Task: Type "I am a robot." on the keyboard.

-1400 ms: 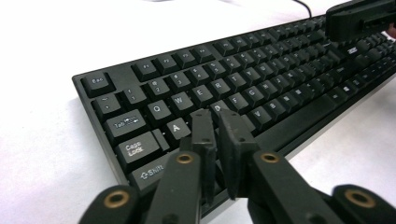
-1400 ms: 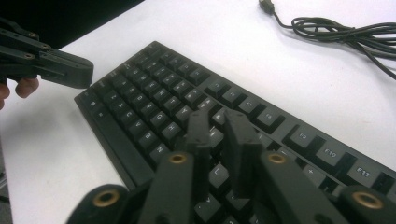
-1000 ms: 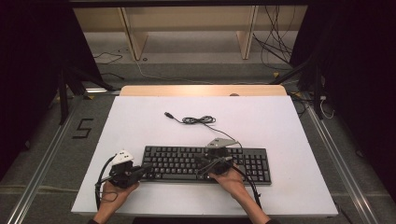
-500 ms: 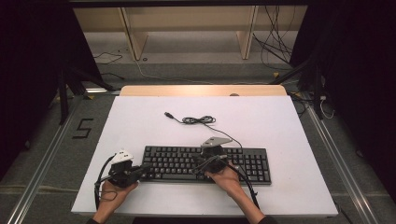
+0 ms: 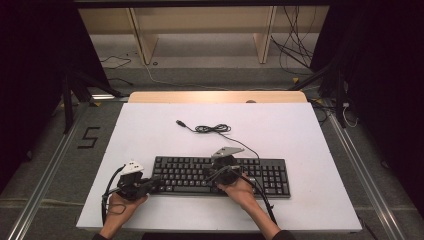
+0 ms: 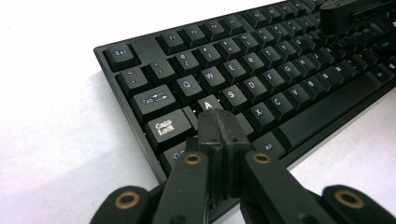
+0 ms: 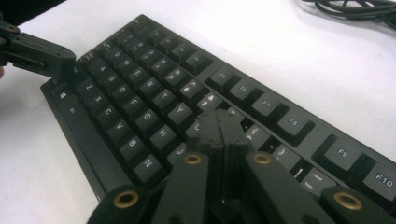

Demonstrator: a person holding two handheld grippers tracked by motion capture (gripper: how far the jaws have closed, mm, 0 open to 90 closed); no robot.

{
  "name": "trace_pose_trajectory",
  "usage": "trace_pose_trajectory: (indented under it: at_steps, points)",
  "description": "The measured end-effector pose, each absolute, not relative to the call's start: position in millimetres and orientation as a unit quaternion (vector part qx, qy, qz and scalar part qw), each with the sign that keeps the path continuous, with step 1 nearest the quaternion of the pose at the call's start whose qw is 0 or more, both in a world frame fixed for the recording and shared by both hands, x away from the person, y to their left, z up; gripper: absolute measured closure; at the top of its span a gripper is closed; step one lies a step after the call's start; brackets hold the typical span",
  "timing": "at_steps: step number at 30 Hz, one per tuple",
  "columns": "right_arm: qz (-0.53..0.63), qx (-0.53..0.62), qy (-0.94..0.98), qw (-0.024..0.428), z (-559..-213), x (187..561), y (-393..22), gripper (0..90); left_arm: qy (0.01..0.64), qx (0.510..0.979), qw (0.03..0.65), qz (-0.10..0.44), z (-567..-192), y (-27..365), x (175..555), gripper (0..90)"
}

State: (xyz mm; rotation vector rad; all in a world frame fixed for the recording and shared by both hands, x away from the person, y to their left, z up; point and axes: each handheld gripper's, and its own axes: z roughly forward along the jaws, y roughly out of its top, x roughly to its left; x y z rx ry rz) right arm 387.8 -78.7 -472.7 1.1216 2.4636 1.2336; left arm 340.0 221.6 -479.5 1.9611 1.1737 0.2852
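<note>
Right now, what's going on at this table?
A person is working a black keyboard on a white table with a gripper in each hand. Both grippers have their fingers shut with nothing between them and are used like pointers to press keys. The left gripper has its tip at the keyboard's left end, just below the A key. The right gripper is over the middle keys, near H and J. The keyboard's cable lies loosely coiled and unplugged behind it.
</note>
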Motion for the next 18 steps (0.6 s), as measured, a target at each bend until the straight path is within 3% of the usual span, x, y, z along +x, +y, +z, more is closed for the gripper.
trace_pose_trajectory:
  at_steps: [18]
  points:
    - [0.402, 0.381, 0.828, 0.084, -477.3, 392.0, -76.8, 90.0, 0.467, 0.781, 0.4, 0.108, -481.3, 222.3, 341.6, 88.9]
